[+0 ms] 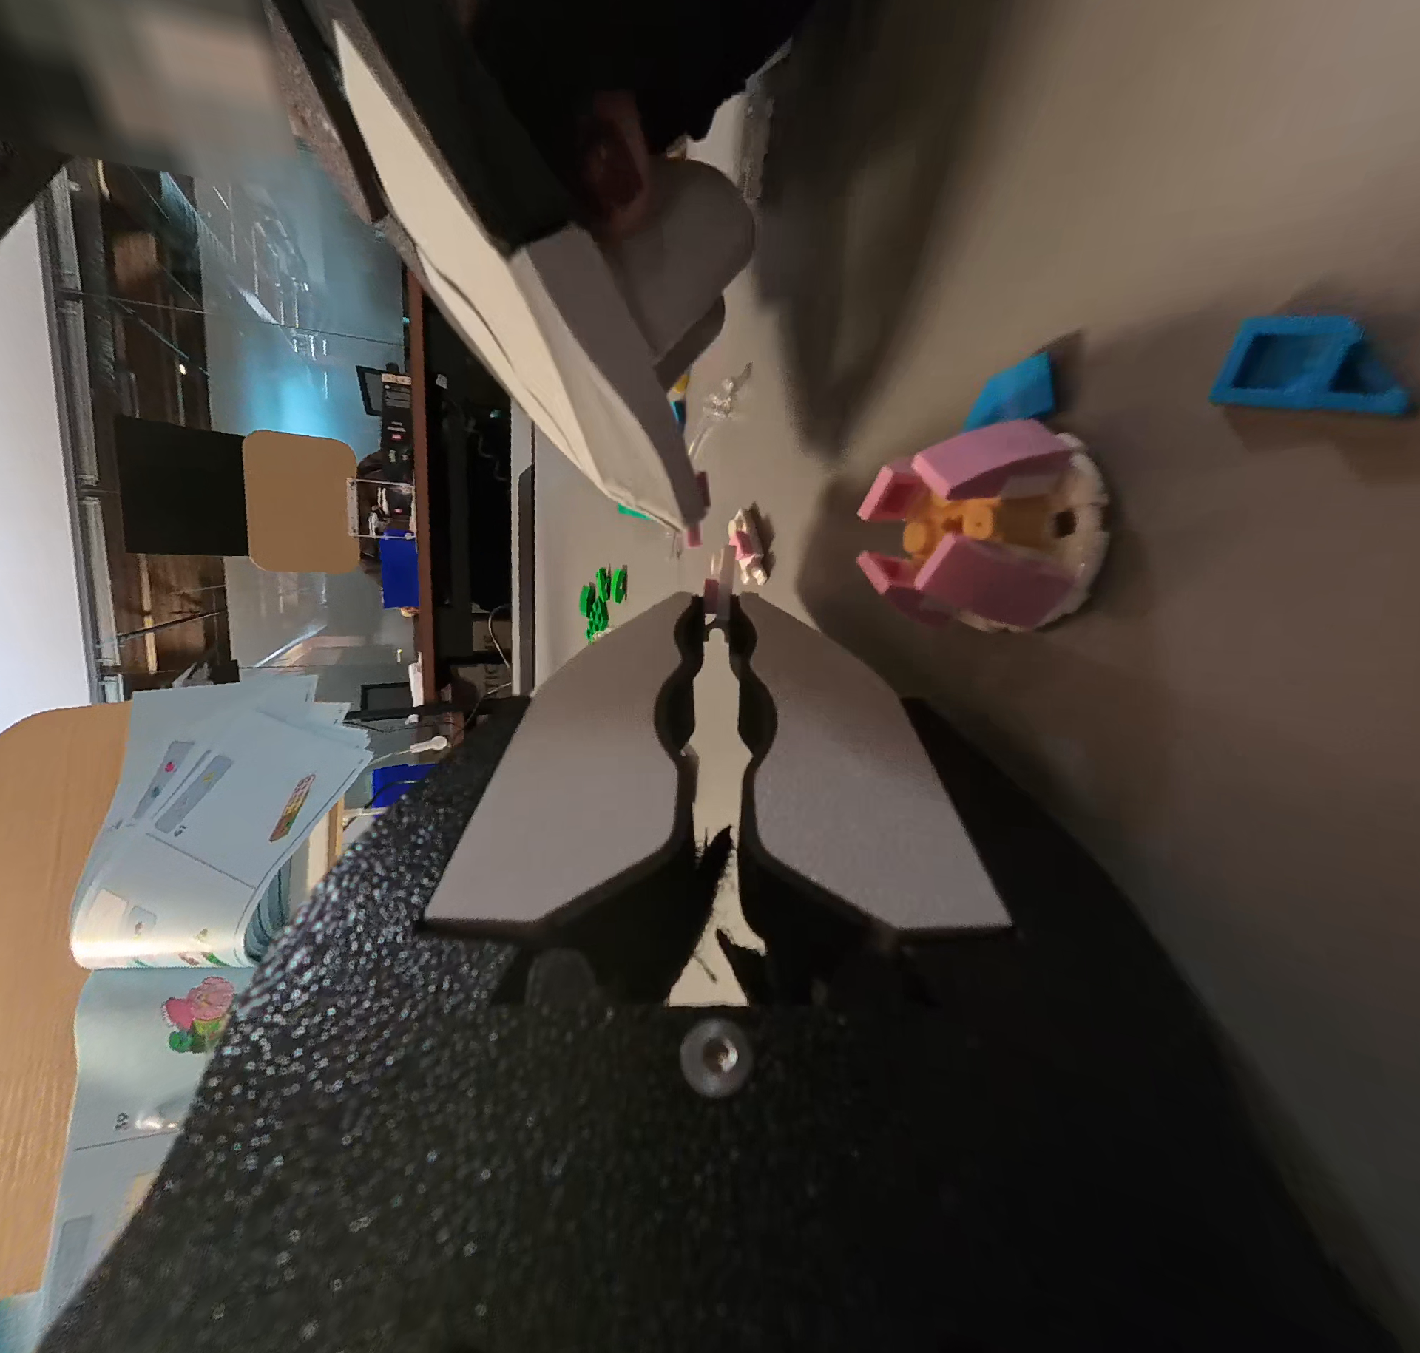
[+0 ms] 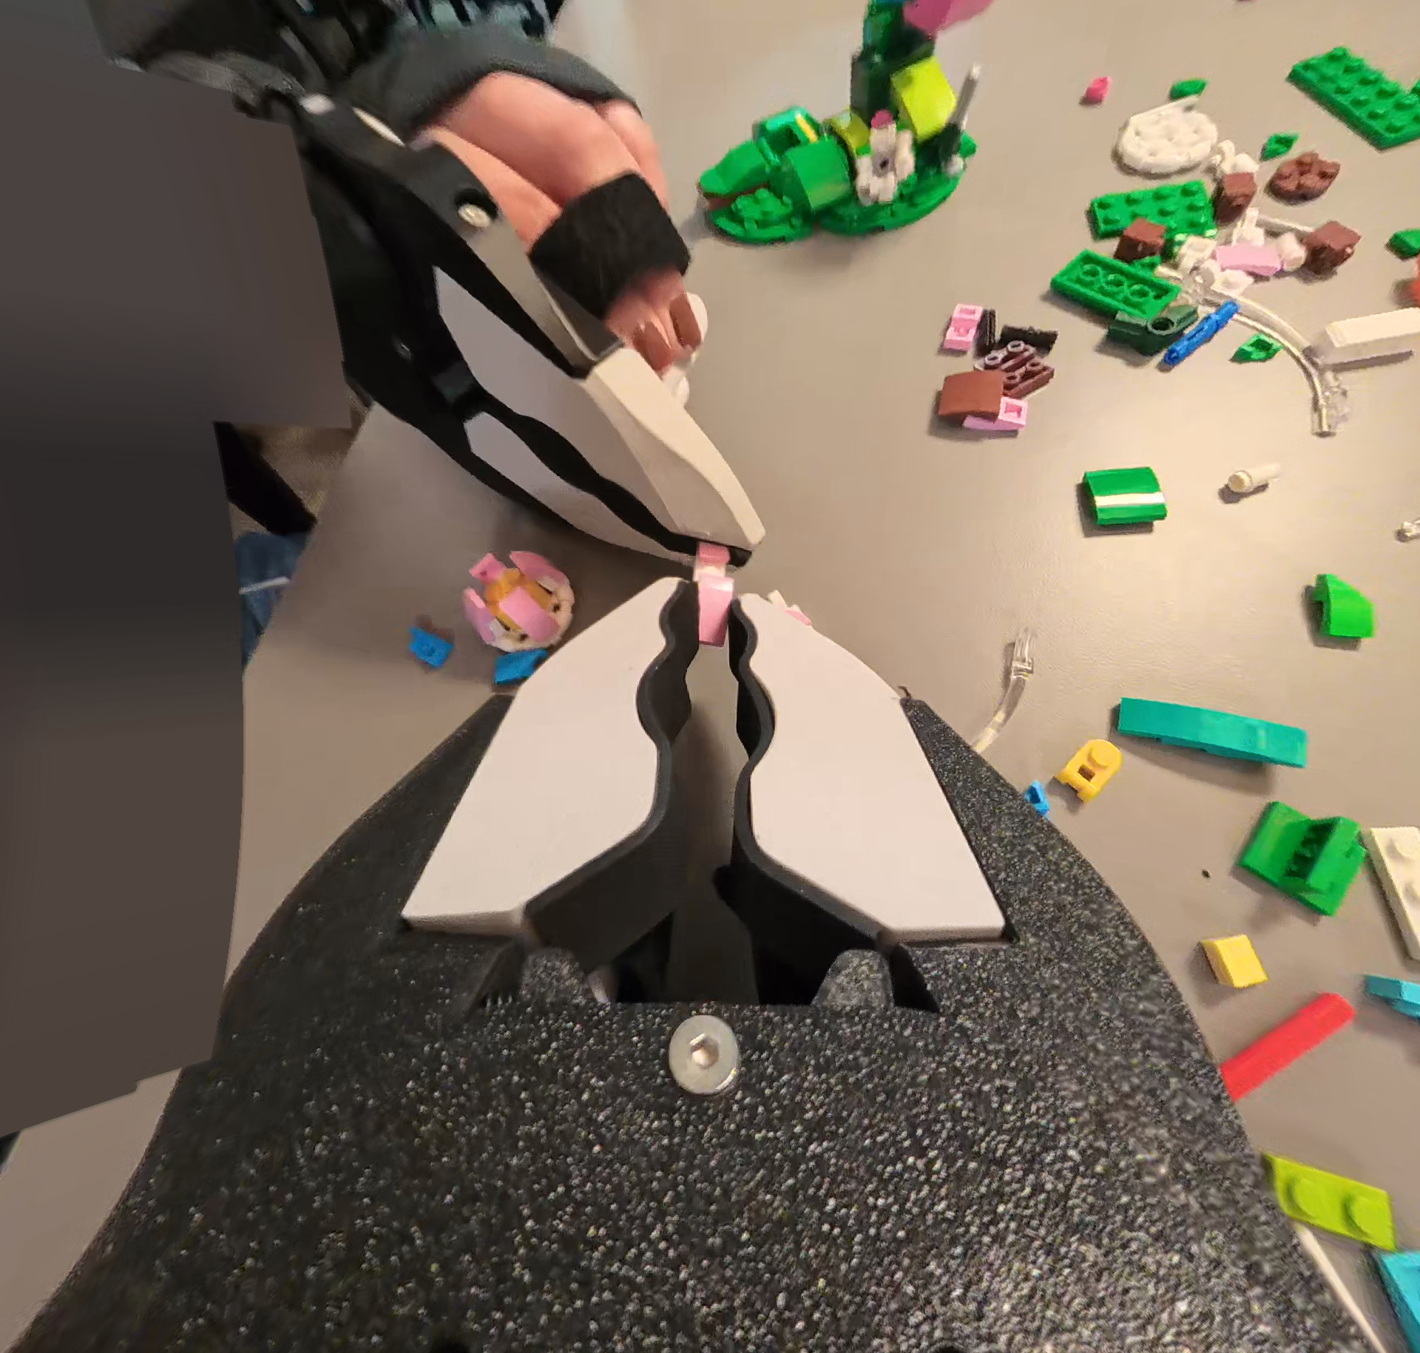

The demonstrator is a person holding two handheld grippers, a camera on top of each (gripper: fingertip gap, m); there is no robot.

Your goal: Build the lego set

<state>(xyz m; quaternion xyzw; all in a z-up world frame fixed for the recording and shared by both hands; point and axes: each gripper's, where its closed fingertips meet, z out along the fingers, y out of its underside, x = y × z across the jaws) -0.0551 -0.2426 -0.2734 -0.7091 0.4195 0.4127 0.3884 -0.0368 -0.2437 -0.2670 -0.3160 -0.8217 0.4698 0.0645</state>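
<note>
Landmark: pink flower bud (image 2: pixel 519 609), on table (image 2: pixel 884 410).
Right of it: left gripper (image 2: pixel 730 548), closed on small pink piece (image 2: pixel 711 554).
Directly meeting it: right gripper (image 2: pixel 711 617), clamping pink slope (image 2: pixel 713 613), long axis pointing forward; tips nearly touching.

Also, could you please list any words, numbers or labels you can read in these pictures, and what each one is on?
Open white paper instruction booklet: small page numbers, sideways and blurred; not quoted.
Dark sign in the background: too small to read.
Loose plastic lego bricks, left gripper, right gripper: no writing seen.
</note>
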